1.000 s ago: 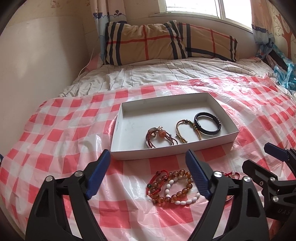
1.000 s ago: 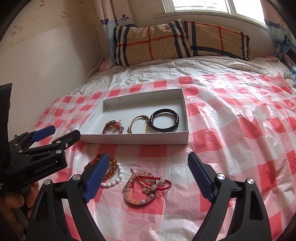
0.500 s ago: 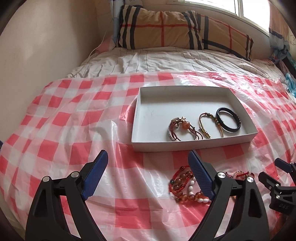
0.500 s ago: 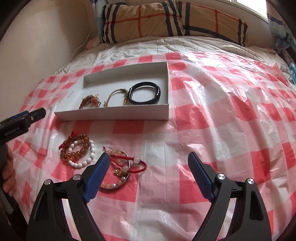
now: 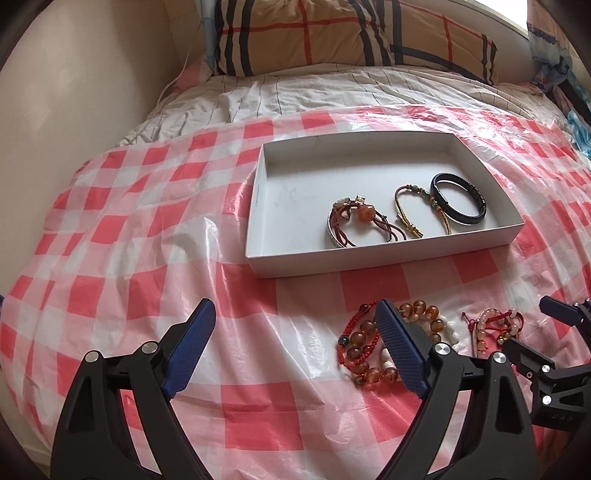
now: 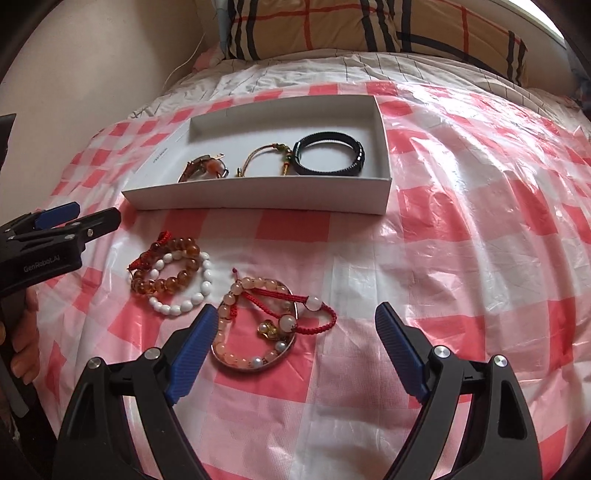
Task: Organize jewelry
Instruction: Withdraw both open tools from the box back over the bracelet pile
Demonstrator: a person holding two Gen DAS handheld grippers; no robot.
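A white tray (image 5: 373, 168) (image 6: 258, 195) lies on the red-checked sheet, holding a black band (image 5: 458, 203) (image 6: 328, 153), a gold cord bracelet (image 5: 413, 208) and a brown leather one (image 5: 354, 221). In front of it lie an amber bead bracelet (image 6: 166, 266) with a white bead one (image 6: 184, 291), and to their right a pink bead bracelet with red cord (image 6: 266, 321) on a metal bangle. My left gripper (image 5: 295, 339) hovers open left of the amber beads (image 5: 364, 354). My right gripper (image 6: 293, 347) hangs open over the pink beads, nothing between its fingers.
Plaid pillows (image 5: 332, 33) rest at the bed's head against the wall (image 5: 74, 74). A striped white sheet (image 5: 332, 88) shows beyond the checked plastic cover (image 6: 480, 221). A hand (image 6: 22, 343) holds the left gripper's handle.
Both grippers have sunk and tipped further down toward the sheet. The left one has drifted left of the amber beads; the pink bracelet now sits between the right fingers. Jaws unchanged.
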